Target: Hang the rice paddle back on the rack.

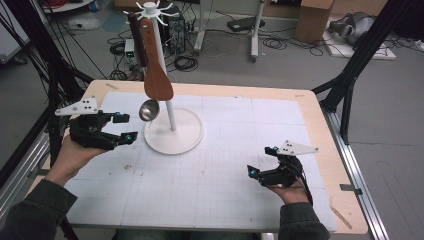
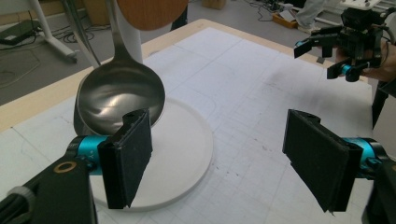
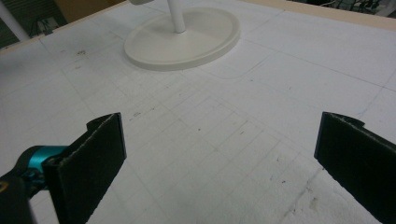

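A white utensil stand (image 1: 190,142) with a round base rises at the back left of the mat. From its top hooks hang a wooden spatula (image 1: 157,80) and a steel ladle (image 1: 148,110), whose bowl dangles just above the base. My left gripper (image 1: 126,127) is open just left of the ladle bowl. In the left gripper view the ladle (image 2: 119,93) hangs right behind one pad (image 2: 128,158), nothing lies between the jaws, and the spatula's blade (image 2: 152,11) shows at the top. My right gripper (image 1: 262,161) stands open and empty over the mat's right side, its pads (image 3: 88,158) wide apart.
A white gridded mat (image 1: 225,185) covers most of the wooden table (image 1: 320,125). The stand's base (image 3: 187,42) lies far ahead in the right gripper view. Black frame legs (image 1: 350,75) flank the table; cables and boxes litter the floor behind.
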Demonstrator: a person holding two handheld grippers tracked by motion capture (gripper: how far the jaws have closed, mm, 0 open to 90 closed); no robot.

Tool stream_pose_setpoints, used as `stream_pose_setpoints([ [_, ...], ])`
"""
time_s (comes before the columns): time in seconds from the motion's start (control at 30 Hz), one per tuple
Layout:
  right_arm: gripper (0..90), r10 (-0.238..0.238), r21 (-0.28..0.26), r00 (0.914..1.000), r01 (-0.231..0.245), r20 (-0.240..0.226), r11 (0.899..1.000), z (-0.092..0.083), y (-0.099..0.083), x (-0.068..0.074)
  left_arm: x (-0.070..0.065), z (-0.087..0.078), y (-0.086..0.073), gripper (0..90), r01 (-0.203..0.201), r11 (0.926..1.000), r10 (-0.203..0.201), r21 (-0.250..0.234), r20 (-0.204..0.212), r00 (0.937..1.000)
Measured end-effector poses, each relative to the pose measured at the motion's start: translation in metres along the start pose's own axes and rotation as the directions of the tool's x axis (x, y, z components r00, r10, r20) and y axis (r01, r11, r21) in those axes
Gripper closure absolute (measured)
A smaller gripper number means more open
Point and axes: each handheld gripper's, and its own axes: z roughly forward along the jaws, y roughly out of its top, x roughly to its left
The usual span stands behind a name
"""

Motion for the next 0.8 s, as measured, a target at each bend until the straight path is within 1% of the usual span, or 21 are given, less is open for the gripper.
stream_pose_setpoints([
  [0.3,1.1,-0.002,-0.002,1.0,0.002,0.001,1.0,0.0,0.0,0.0,-0.005,0.002,-0.012,21.8,0.01,0.9999,-0.01,0.01,-0.013,0.9999],
  [0.4,1.0,-0.001,0.0,1.0,0.001,0.001,1.0,0.0,0.0,0.0,-0.007,0.003,-0.014,21.4,0.004,0.9999,-0.004,0.017,-0.013,0.9999],
  [0.5,1.0,-0.001,0.0,1.0,0.001,0.001,1.0,0.0,0.0,0.0,-0.009,0.003,-0.017,19.8,0.002,0.9998,-0.002,0.021,-0.014,0.9999],
  [0.67,1.0,-0.006,0.003,1.0,0.006,0.0,1.0,0.001,0.0,0.001,-0.01,0.004,-0.024,16.8,0.01,0.9992,-0.009,0.037,-0.021,0.9997],
  [0.73,1.0,-0.004,0.006,1.0,0.004,-0.002,1.0,0.001,0.0,0.001,-0.012,0.003,-0.027,14.2,0.016,0.9989,-0.015,0.044,-0.025,0.9996],
  [0.8,1.0,0.002,0.007,1.0,-0.002,0.0,1.0,0.001,0.0,0.001,-0.013,0.003,-0.029,13.6,0.016,0.9987,-0.015,0.049,-0.023,0.9996],
])
